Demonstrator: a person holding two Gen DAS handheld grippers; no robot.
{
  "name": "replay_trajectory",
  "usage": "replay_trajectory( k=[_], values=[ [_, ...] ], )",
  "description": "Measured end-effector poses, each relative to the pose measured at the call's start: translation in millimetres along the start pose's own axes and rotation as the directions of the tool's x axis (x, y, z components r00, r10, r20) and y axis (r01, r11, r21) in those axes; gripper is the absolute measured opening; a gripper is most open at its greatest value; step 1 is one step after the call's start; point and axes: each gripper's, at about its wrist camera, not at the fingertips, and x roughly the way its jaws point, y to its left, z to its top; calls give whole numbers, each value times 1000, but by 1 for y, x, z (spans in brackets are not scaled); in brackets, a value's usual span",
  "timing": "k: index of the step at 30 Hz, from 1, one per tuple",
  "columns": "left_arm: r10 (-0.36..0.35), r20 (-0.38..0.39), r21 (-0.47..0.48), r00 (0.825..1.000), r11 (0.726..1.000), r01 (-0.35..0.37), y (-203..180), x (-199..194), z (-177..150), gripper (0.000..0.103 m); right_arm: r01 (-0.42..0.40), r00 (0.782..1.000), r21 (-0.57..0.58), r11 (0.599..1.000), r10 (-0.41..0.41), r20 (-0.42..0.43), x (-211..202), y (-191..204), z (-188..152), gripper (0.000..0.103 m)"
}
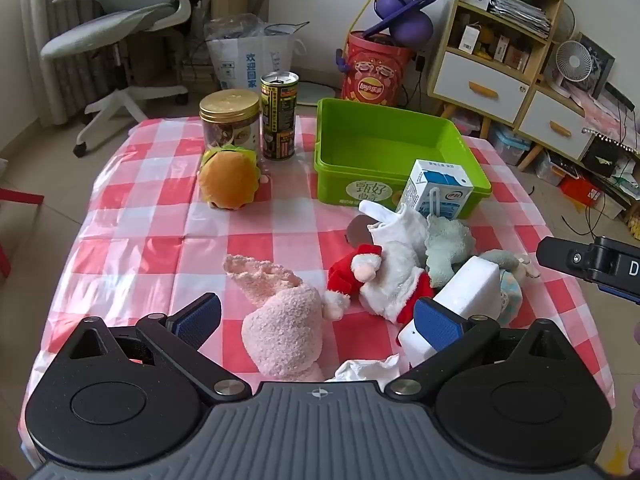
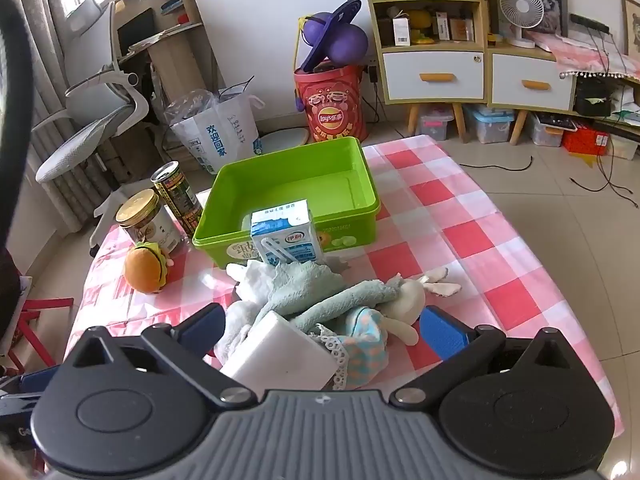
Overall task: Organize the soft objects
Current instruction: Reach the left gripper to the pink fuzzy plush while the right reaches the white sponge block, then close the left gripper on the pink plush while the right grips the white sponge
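My left gripper [image 1: 318,320] is open above a fluffy pink sock [image 1: 286,320], which lies between its fingers. To its right lie a red-and-white Santa plush [image 1: 380,280], a pale green towel [image 1: 446,246] and a white block [image 1: 468,292]. My right gripper [image 2: 322,326] is open around the pile: the white block [image 2: 280,354], the green towel [image 2: 320,292] and a rabbit doll in a checked dress [image 2: 384,320]. An empty green bin [image 1: 384,148] stands behind; it also shows in the right wrist view [image 2: 296,184]. A burger plush [image 1: 230,178] sits at the left.
A milk carton [image 1: 438,190] stands against the bin's front. A gold-lidded jar [image 1: 230,122] and a tall can [image 1: 279,114] stand behind the burger plush. The red-checked cloth [image 1: 160,240] covers the table. An office chair, a shelf unit and a red bucket stand beyond the table.
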Motion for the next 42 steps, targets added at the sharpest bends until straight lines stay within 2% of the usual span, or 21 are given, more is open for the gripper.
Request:
replay_trajectory(
  k=[19, 25, 28, 29, 31, 32, 34, 37, 42],
  values=[
    [4, 14, -10, 1000, 1000, -4, 9, 4, 6, 98, -13, 1000, -4, 1000, 13, -4, 5, -7, 5, 79],
    [-15, 23, -4, 1000, 1000, 15, 17, 11, 9, 98, -64, 998, 14, 998, 64, -1, 7, -15, 10, 79],
    [-35, 23, 2, 999, 999, 35, 26, 18, 8, 98, -114, 992, 34, 993, 116, -56, 13, -21, 8, 79],
    [-43, 12, -3, 999, 999, 43, 29, 21, 7, 98, -139, 988, 45, 989, 142, -56, 15, -22, 7, 79],
    [-70, -15, -12, 997, 997, 70, 37, 29, 4, 98, -185, 971, 101, 978, 197, -133, 22, -26, 4, 79],
    [-81, -29, -17, 996, 997, 81, 40, 32, 3, 98, -219, 961, 139, 966, 238, -142, 25, -28, 2, 79],
    [-98, -55, -25, 994, 995, 97, 45, 39, -1, 98, -203, 950, 166, 965, 235, -207, 33, -32, -1, 79],
    [-127, -102, -54, 987, 991, 121, 52, 51, -8, 96, -244, 922, 272, 931, 310, -233, 46, -35, -8, 78],
    [-157, -172, -127, 972, 983, 136, 58, 71, -16, 92, -209, 881, 387, 898, 345, -323, 68, -33, -23, 73]
  ],
)
